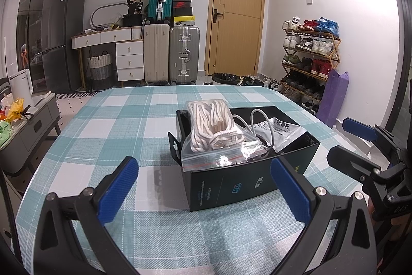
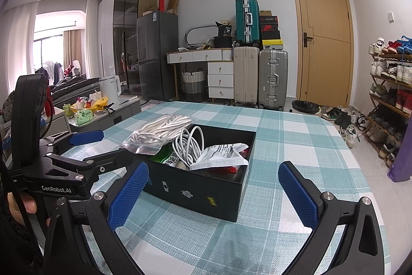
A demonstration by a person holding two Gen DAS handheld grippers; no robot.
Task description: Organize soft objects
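Black rigid cardboard box, open top, matte with small printed logos, sits near the middle of the tabletop; inside it: a clear glossy zip bag of cream braided rope propped over the box's left rim, a coiled white smooth cable, a crinkled white printed sachet; green and red items beneath are too covered to identify. Tabletop cloth is woven, teal-and-white check. Left gripper fingers spread, empty, on the near side of the box; right gripper fingers spread, empty, likewise. Room beyond: wooden door, stacked hard-shell suitcases, slatted shoe rack. Tabletop's near edge is cut off by the frame.
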